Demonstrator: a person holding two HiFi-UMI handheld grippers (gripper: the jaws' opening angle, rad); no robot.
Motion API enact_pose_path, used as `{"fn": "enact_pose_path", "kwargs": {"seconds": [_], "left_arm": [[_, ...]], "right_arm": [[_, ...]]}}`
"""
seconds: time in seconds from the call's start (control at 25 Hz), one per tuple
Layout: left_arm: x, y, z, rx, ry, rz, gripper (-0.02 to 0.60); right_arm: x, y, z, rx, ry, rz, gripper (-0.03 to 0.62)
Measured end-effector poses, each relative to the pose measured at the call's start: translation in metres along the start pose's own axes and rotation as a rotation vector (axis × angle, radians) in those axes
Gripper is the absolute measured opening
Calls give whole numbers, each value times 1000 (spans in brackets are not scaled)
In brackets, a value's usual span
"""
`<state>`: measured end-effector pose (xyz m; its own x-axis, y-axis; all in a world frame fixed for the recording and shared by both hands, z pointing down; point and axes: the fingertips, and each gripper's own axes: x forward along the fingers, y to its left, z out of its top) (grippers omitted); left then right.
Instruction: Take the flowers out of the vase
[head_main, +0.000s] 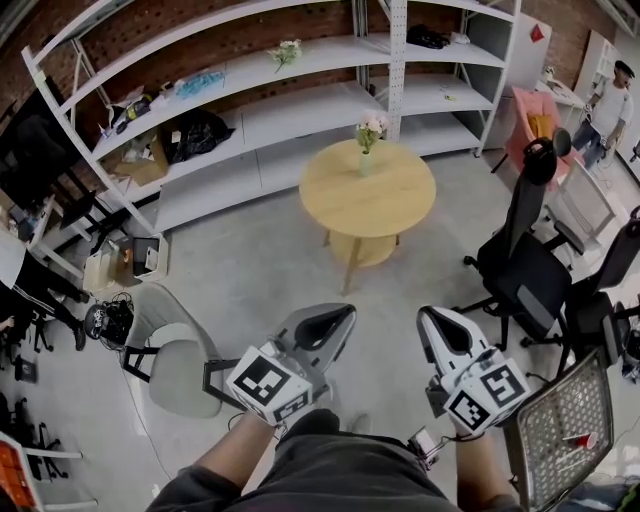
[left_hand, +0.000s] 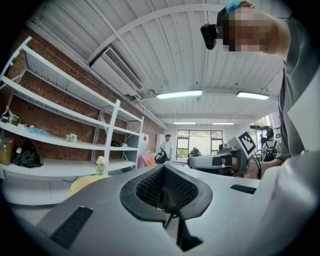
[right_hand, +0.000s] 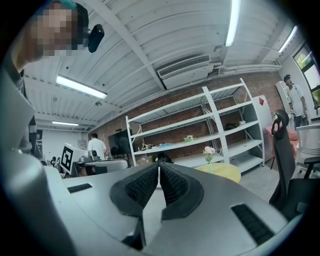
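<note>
A small pale vase (head_main: 366, 160) with pink and white flowers (head_main: 371, 127) stands at the far edge of a round wooden table (head_main: 365, 200). Both grippers hang well short of the table, over the grey floor, pointing level toward it. My left gripper (head_main: 343, 314) is shut with nothing in it, and so is my right gripper (head_main: 430, 318). In the left gripper view the closed pads (left_hand: 162, 169) sit right of the flowers (left_hand: 101, 160). The right gripper view shows the flowers (right_hand: 208, 150) just right of the closed jaws (right_hand: 159, 165).
White shelving (head_main: 250, 120) lines the brick wall behind the table. Black office chairs (head_main: 525, 265) stand to the right, a grey chair (head_main: 175, 365) to the left, a mesh chair (head_main: 565, 430) at lower right. A person (head_main: 608, 105) stands far right.
</note>
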<state>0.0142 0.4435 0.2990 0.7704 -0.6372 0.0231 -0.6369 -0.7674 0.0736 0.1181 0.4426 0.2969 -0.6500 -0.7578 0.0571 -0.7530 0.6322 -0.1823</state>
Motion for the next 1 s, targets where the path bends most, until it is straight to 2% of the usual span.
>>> {"fn": "enact_pose_path", "kwargs": {"seconds": [0.2, 0.36, 1.0], "left_arm": [[19, 15, 1, -4, -1, -6, 9], [32, 46, -3, -12, 1, -8, 9], [107, 223, -2, -58, 38, -43, 9]], "right_arm": [[11, -21, 0, 8, 11, -16, 20], [40, -37, -2, 11, 17, -26, 20], [216, -106, 9, 37, 62, -57, 20]]}}
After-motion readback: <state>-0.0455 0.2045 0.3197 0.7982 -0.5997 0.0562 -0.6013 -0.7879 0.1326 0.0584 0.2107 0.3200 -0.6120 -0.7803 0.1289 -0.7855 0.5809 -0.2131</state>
